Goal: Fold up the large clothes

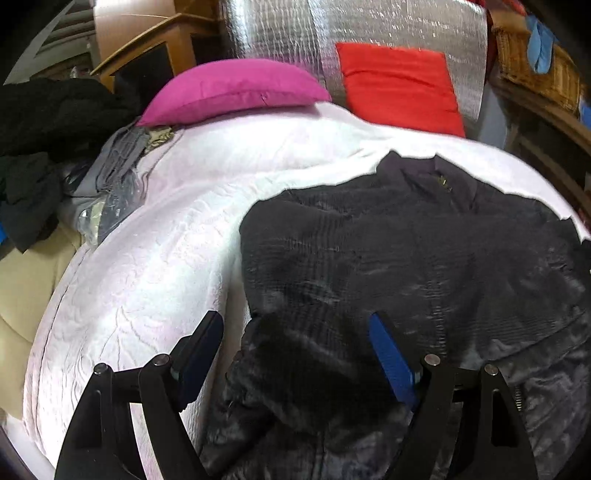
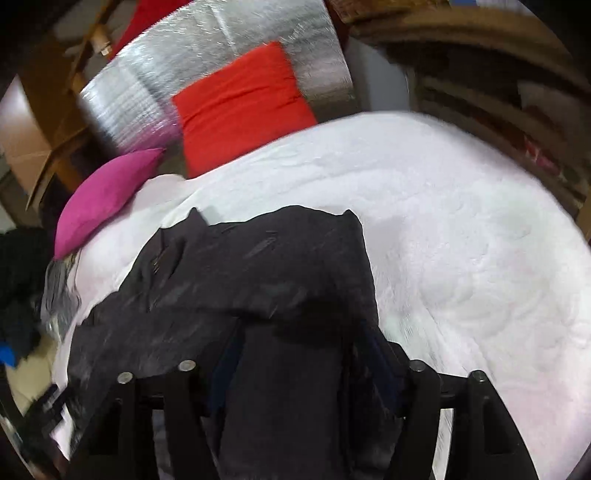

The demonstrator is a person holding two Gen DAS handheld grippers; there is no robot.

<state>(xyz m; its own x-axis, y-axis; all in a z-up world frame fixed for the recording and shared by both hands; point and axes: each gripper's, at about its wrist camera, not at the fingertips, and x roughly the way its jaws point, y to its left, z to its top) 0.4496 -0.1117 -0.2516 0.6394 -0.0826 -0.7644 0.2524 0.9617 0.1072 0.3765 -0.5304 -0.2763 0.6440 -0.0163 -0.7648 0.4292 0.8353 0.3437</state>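
1. A large dark grey jacket of corduroy-like ribbed cloth (image 1: 388, 251) lies spread on a bed with a white quilted cover (image 1: 155, 266). In the left wrist view the jacket fills the right and lower part of the bed, and its collar (image 1: 436, 173) points toward the far end.

2. The left tool (image 1: 295, 332) hangs over the near edge of the jacket with its two fingers spread wide. One blue pad (image 1: 391, 358) is above the dark cloth, the other finger is above the white cover just beside the jacket's edge. Nothing is pinched between them.

3. In the right wrist view the same jacket (image 2: 258, 273) is bunched in front of the right tool (image 2: 295, 343). A fold of the dark cloth hangs down between the two fingers and hides most of them. The fingers stand apart, and I cannot see the pads pressing on the cloth; the picture is blurred here.

4. At the far end of the bed a magenta cushion (image 1: 229, 88) lies flat on the cover, and a red square cushion (image 1: 399, 85) leans on a silver, shiny foil-like sheet (image 1: 369, 22) behind it.

5. On the left side of the bed, in the left wrist view, there is a heap of black clothes (image 1: 44, 122) and some grey cloth (image 1: 118, 158) beside it.

6. A wooden cabinet (image 1: 155, 40) stands behind the heap, and a woven wicker basket (image 1: 535, 62) is at the far right.
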